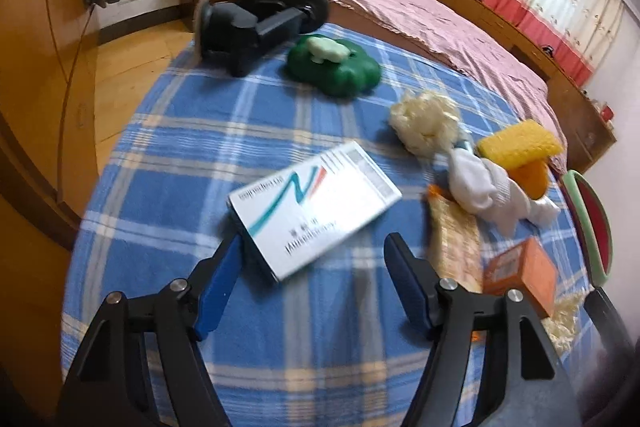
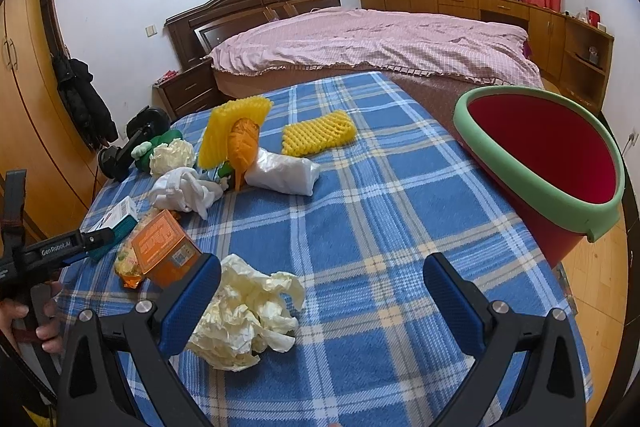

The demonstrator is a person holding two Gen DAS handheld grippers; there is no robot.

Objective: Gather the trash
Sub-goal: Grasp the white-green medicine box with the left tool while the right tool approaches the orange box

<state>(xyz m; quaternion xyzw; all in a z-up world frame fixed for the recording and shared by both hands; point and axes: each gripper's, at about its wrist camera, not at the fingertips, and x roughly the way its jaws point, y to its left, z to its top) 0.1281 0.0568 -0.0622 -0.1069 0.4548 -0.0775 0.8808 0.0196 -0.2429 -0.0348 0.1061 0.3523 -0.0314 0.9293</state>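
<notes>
The trash lies scattered over our blue plaid tabletop (image 2: 360, 211). A white box (image 1: 316, 209) sits at twelve o'clock from our left gripper (image 1: 312, 259), its near corner between the released jaws, which grip nothing. At two o'clock of that box lie a cream paper wad (image 1: 426, 125), a white tissue (image 1: 480, 187) and a yellow foam net (image 1: 520, 145); at three o'clock, an orange box (image 1: 524, 273) on a snack wrapper (image 1: 456, 243). Our right gripper (image 2: 322, 291) hangs over the cloth, jaws released and empty, with crumpled cream paper (image 2: 248, 315) just beside its left finger. At one o'clock from it the red bucket (image 2: 592, 211) with a green rim tilts at the tabletop's edge. Farther off, at eleven o'clock, lie a second foam net (image 2: 320, 133) and a white bag (image 2: 284, 173). A green toy (image 1: 336, 67) and a black gadget (image 1: 248, 31) sit at the far edge; the bed (image 2: 380, 39) lies beyond.
</notes>
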